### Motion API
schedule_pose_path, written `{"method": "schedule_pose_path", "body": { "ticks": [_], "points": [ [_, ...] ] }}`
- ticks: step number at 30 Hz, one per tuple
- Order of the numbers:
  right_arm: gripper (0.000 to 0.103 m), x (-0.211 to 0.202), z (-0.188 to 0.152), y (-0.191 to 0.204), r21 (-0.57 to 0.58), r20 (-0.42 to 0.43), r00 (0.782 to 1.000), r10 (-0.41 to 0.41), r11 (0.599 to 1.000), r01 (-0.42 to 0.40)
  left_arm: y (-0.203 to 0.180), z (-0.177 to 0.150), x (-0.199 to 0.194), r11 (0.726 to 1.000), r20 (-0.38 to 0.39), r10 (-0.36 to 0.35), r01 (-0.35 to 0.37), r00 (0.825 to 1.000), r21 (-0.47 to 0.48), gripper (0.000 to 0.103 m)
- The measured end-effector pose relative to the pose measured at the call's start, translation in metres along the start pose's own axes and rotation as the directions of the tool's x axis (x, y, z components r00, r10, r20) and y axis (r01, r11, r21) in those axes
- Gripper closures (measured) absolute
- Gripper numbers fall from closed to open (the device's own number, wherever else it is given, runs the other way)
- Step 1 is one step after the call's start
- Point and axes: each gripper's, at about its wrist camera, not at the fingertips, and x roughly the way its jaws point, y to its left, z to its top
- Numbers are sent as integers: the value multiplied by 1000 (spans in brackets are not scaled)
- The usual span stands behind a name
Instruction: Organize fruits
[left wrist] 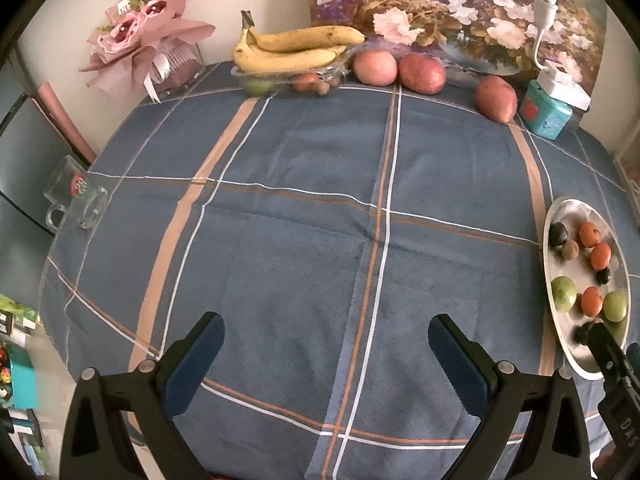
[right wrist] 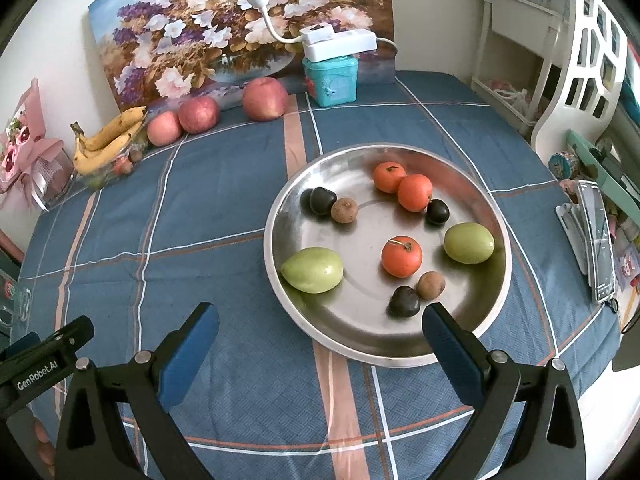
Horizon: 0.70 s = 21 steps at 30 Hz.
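A round steel plate (right wrist: 472, 184) (left wrist: 568, 216) on the blue checked tablecloth holds several small fruits: three orange ones (right wrist: 401, 256), two green ones (right wrist: 313, 269), dark plums (right wrist: 322, 200) and brown longans (right wrist: 343, 210). My right gripper (right wrist: 320, 330) stands open just short of the plate's near rim, nothing between its fingers. My left gripper (left wrist: 326, 338) is open over bare cloth, left of the plate. At the table's back lie bananas (left wrist: 288, 46) on a clear tray (left wrist: 276, 78) with small fruits, and three red apples (left wrist: 422, 73).
A flower painting (left wrist: 460, 12) leans on the back wall. A teal box (left wrist: 546, 114) with a white power strip stands at back right, a pink bouquet (left wrist: 136, 36) at back left, a glass mug (left wrist: 78, 196) at the left edge. A phone on a stand (right wrist: 596, 236) is at the right.
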Motion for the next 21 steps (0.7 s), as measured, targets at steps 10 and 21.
{"method": "schedule_pose_path", "body": {
  "ticks": [10,21],
  "points": [
    [2,1,0,0,-2,-4,1000,-3,1000,3,-1,-1,2,1000,-12,-8,8,1000,2,0],
    [2,3,-1,0,-4,-10,1000,-5,1000,5,1,-1,4,1000,-24,-12,12,1000,-8,0]
  ]
}}
